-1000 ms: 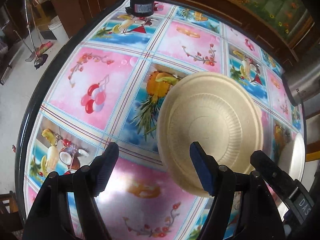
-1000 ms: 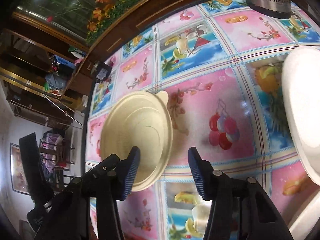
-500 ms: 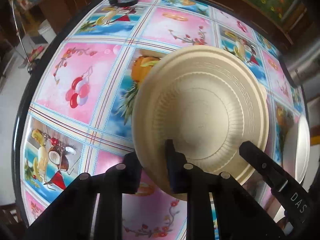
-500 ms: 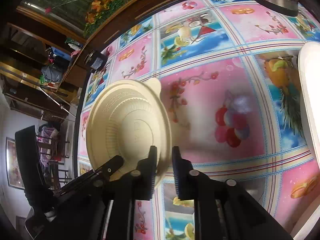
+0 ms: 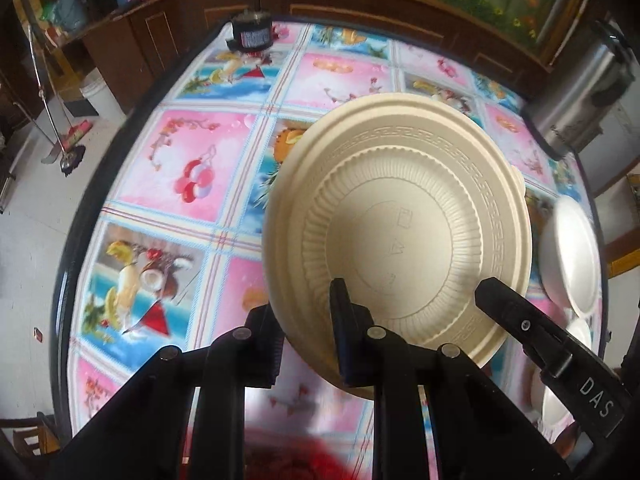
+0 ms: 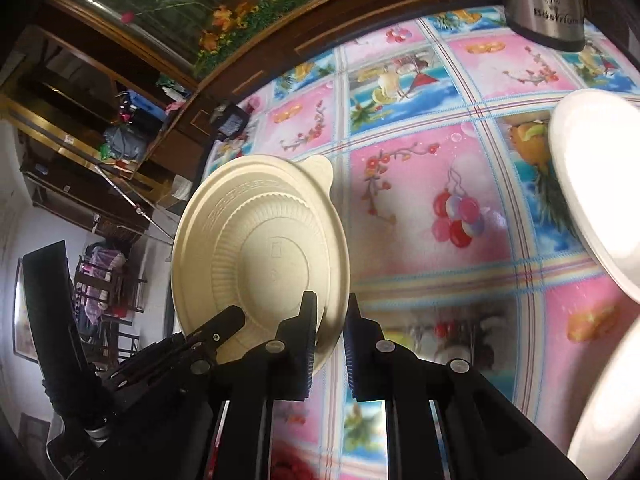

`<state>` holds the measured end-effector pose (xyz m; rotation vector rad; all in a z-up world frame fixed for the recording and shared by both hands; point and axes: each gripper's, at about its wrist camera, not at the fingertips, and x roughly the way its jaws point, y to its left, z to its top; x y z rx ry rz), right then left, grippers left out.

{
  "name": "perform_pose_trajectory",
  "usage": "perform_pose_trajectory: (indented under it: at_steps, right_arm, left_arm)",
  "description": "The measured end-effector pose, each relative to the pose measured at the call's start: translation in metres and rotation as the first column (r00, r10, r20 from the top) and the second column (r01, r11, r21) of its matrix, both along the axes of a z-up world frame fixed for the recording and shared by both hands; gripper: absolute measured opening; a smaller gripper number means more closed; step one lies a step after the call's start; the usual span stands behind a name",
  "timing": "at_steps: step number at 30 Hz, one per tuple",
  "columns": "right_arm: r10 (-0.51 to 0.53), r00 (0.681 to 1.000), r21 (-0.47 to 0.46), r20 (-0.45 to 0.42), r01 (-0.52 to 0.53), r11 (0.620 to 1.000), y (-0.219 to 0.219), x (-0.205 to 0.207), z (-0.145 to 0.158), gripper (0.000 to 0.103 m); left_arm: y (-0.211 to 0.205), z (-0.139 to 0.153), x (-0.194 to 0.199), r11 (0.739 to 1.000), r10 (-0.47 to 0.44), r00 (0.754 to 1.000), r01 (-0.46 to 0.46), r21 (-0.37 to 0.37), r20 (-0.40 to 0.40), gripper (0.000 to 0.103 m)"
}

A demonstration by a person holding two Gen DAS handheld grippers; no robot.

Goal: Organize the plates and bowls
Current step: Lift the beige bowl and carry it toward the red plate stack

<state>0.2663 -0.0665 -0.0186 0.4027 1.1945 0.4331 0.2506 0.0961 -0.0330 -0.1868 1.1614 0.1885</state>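
Observation:
A beige ribbed bowl point(image 5: 400, 220) is held tilted above the round table, its underside facing the left wrist camera. My left gripper point(image 5: 308, 312) is shut on its near rim. My right gripper point(image 6: 332, 320) is shut on the rim of the same bowl point(image 6: 260, 248) at its other side. White plates point(image 5: 572, 252) lie at the table's right in the left wrist view. A white plate point(image 6: 596, 184) shows at the right edge of the right wrist view.
The table carries a pink and blue fruit-print cloth point(image 5: 188, 168). A black device point(image 5: 252, 34) stands at the far edge. A steel kettle point(image 5: 580, 104) stands at the right; it also shows in the right wrist view point(image 6: 548, 4). Wooden cabinets lie beyond.
Both grippers closed from open onto the beige bowl's rim. The bowl has been lifted off the cloth and tilted up.

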Motion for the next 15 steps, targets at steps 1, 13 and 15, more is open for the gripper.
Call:
perform_pose_trajectory:
  at_steps: [1, 13, 15]
  right_arm:
    - [0.003, 1.0, 0.001, 0.012, -0.003, 1.0, -0.001, -0.005, 0.005, 0.012]
    - [0.041, 0.988, 0.026, 0.147, -0.045, 0.999, -0.011, -0.089, 0.053, 0.013]
    - [0.046, 0.987, 0.029, 0.157, -0.051, 0.998, -0.013, -0.101, 0.056, 0.013]
  left_arm:
    - [-0.001, 0.006, -0.008, 1.0, 0.0, 1.0, 0.0, 0.01, 0.015, 0.019]
    - [-0.01, 0.044, -0.092, 0.998, 0.002, 0.987, -0.011, 0.058, 0.16, 0.019]
    - [-0.011, 0.046, -0.101, 0.998, 0.0, 0.985, -0.011, 0.063, 0.174, 0.019]
